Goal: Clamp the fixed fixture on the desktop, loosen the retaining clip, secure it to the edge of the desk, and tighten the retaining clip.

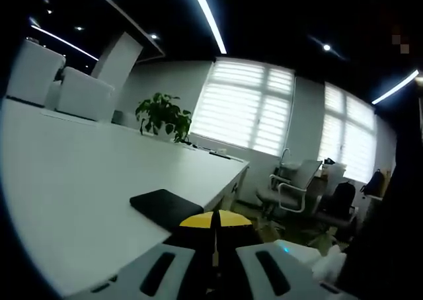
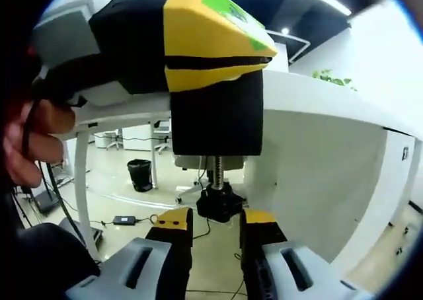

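Note:
The black clamp fixture (image 1: 165,206) sits at the white desk's (image 1: 79,181) edge, its flat top plate lying on the desktop. My left gripper (image 1: 215,221) is shut on the fixture, yellow tips pressed together over it. From below, the fixture's black body (image 2: 215,125) hangs at the desk edge (image 2: 317,92), and the left gripper (image 2: 211,65) pinches it from above. A threaded screw (image 2: 217,173) runs down to a black knob (image 2: 218,204). My right gripper (image 2: 218,219) has its yellow-tipped fingers (image 2: 175,219) either side of the knob, shut on it.
A potted plant (image 1: 162,115) stands at the desk's far end, with white seat backs (image 1: 82,92) to the left. Office chairs (image 1: 287,187) stand by the blinds. Under the desk are a white leg (image 2: 82,181), a black bin (image 2: 139,174) and floor cables. A hand (image 2: 30,141) shows at the left.

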Tool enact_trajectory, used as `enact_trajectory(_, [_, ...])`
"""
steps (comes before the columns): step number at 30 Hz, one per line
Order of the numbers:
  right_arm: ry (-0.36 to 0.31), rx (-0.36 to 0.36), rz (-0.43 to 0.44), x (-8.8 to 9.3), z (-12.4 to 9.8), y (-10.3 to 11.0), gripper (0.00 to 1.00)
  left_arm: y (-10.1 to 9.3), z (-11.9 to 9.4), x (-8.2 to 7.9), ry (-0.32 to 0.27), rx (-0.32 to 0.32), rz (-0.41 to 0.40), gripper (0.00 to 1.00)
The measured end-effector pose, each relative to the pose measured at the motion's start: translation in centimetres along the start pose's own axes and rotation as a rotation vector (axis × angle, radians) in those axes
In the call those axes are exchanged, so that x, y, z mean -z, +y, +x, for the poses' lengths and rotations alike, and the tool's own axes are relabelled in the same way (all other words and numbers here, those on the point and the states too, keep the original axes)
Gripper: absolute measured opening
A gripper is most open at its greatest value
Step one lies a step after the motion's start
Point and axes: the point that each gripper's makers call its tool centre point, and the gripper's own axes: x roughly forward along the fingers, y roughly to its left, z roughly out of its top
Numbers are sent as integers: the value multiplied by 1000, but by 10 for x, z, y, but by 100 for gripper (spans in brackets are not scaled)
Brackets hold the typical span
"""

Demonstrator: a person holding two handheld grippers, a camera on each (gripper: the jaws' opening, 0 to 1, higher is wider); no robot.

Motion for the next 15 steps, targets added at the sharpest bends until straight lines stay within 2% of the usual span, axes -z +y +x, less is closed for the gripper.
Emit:
enact_trajectory(3, [-7,8,10,-2,-1,-2,29,0,0,0,2,0,0,1])
enact_trajectory(8, [0,7,1,-2,0,-2,24,0,0,0,3,0,1,1])
enact_trajectory(15, [18,-40,37,-1,3,-3,23,0,0,0,2,-1,10,1])
